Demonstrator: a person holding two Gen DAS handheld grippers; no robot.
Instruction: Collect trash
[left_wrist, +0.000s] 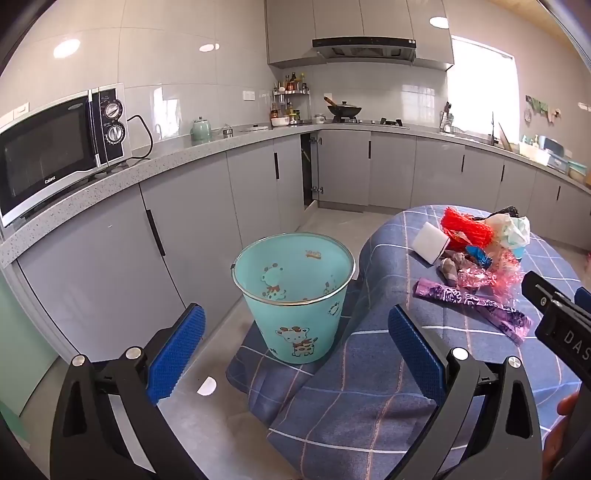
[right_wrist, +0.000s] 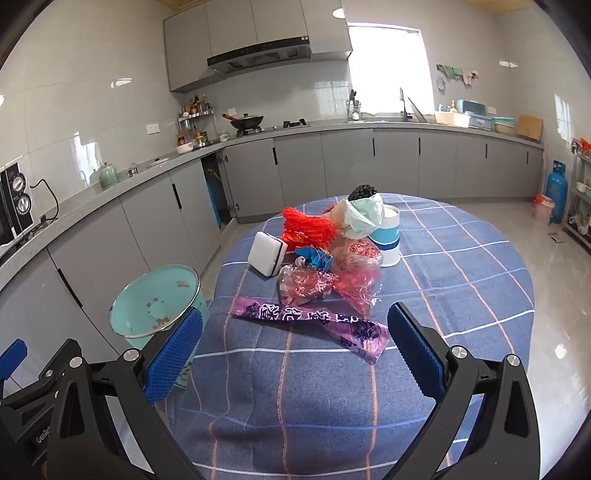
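A pile of trash lies on a round table with a blue checked cloth (right_wrist: 461, 280): a long purple wrapper (right_wrist: 314, 321), pink cellophane (right_wrist: 325, 284), red mesh netting (right_wrist: 308, 227), a white sponge block (right_wrist: 267, 253), a crumpled pale bag (right_wrist: 364, 216) and a white and blue cup (right_wrist: 388, 236). A teal bin with giraffe pictures (left_wrist: 295, 291) stands on the floor left of the table, empty. My left gripper (left_wrist: 295, 343) is open above the bin. My right gripper (right_wrist: 295, 347) is open just short of the purple wrapper, and it shows at the right edge of the left wrist view (left_wrist: 554, 314).
Grey kitchen cabinets (left_wrist: 192, 221) run along the left and back walls, with one corner door ajar. A microwave (left_wrist: 55, 147) sits on the counter at left. A blue gas cylinder (right_wrist: 556, 192) and a shelf stand at far right. A white scrap (left_wrist: 207, 386) lies on the floor.
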